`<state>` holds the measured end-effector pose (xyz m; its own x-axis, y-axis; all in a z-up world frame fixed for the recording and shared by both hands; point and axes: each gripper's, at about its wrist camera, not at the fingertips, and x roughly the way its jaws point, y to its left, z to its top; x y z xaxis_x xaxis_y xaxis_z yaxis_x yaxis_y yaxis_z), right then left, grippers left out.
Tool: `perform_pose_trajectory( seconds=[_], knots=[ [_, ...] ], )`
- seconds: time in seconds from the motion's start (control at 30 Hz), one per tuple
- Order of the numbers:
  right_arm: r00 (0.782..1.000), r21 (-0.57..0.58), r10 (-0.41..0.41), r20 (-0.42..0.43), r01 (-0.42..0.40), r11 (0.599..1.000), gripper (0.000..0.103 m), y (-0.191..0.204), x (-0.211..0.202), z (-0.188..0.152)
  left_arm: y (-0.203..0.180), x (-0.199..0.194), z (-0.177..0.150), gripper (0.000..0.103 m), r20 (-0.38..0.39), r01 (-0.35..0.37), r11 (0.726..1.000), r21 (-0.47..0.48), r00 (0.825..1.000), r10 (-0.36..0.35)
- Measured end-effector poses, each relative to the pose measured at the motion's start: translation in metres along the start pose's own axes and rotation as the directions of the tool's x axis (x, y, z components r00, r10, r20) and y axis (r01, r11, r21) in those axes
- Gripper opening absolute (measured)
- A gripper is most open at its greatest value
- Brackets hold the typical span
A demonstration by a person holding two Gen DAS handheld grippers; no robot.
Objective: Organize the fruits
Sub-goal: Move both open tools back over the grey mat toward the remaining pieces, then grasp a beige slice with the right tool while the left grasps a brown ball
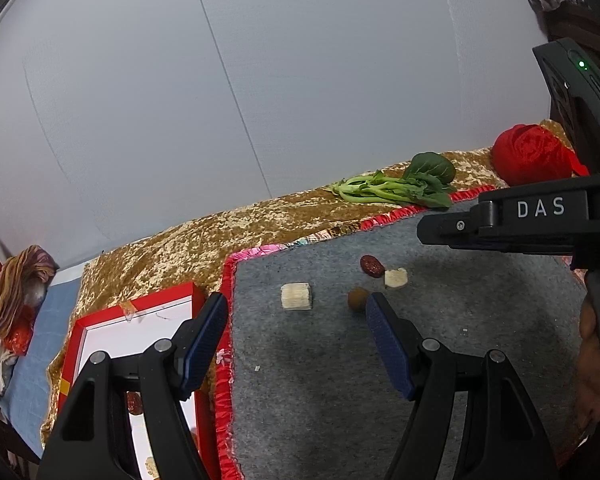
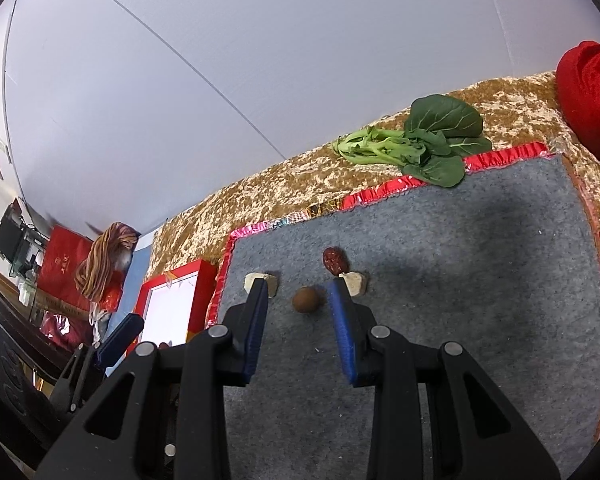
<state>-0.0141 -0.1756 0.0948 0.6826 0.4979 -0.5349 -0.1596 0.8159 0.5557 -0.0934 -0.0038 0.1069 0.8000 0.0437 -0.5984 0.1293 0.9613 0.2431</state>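
Note:
On the grey mat (image 1: 480, 320) (image 2: 480, 264) lie a small round brown fruit (image 1: 357, 298) (image 2: 307, 299), a dark red date (image 1: 371, 266) (image 2: 333, 259) and two pale chunks (image 1: 296, 297) (image 1: 396, 278) (image 2: 273, 280) (image 2: 356, 282). My right gripper (image 2: 298, 290) is open, its blue pads either side of the brown fruit and a little short of it. My left gripper (image 1: 294, 306) is open and empty at the mat's left edge. A red box with a white inside (image 1: 112, 336) (image 2: 172, 300) lies left of the mat and holds another date (image 1: 134, 402).
A bunch of leafy greens (image 1: 404, 186) (image 2: 420, 142) lies at the mat's far edge on the gold cloth (image 1: 172, 256) (image 2: 260, 196). A red cloth bundle (image 1: 528, 154) (image 2: 592, 96) sits far right. A striped fabric heap (image 1: 16, 284) (image 2: 104, 260) is at the left. A grey wall rises behind.

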Motion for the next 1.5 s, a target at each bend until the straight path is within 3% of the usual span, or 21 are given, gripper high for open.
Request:
perform_pose_trajectory(
  seconds=[0.5,0.63,0.73,1.0,1.27,1.43,1.47,1.5],
  knots=[
    [1.000,0.006,0.000,-0.004,0.000,1.000,0.034,-0.002,-0.001,-0.002,0.000,0.004,-0.002,0.072,-0.011,0.000,1.000,0.010,1.000,0.000],
    [1.000,0.035,-0.014,-0.027,0.015,0.999,0.034,-0.008,0.007,0.001,0.006,0.019,-0.009,0.072,-0.091,0.013,1.000,0.011,0.996,-0.012],
    [0.998,0.085,-0.032,-0.058,0.037,0.996,0.034,-0.017,0.015,0.005,0.021,0.036,-0.020,0.072,-0.180,0.013,1.000,-0.025,0.983,-0.018],
    [0.987,0.168,-0.079,-0.143,0.103,0.980,0.034,-0.032,0.054,0.008,0.039,0.053,-0.031,0.072,-0.255,0.007,0.998,-0.057,0.967,-0.021],
    [0.966,0.120,-0.156,-0.207,0.183,0.976,0.034,-0.030,0.093,0.009,0.037,0.065,-0.031,0.072,-0.281,0.027,0.998,-0.050,0.959,-0.040],
    [0.951,0.045,-0.214,-0.223,0.230,0.972,0.040,-0.021,0.108,0.011,0.030,0.077,-0.027,0.072,-0.276,0.074,0.996,-0.050,0.957,-0.085],
    [0.948,0.028,-0.226,-0.227,0.238,0.971,0.038,-0.020,0.108,0.011,0.026,0.079,-0.026,0.072,-0.273,0.094,0.995,-0.046,0.956,-0.103],
    [0.941,0.006,-0.252,-0.227,0.260,0.965,0.028,-0.018,0.107,0.011,0.022,0.082,-0.025,0.072,-0.272,0.111,0.993,-0.044,0.955,-0.119]
  ],
)
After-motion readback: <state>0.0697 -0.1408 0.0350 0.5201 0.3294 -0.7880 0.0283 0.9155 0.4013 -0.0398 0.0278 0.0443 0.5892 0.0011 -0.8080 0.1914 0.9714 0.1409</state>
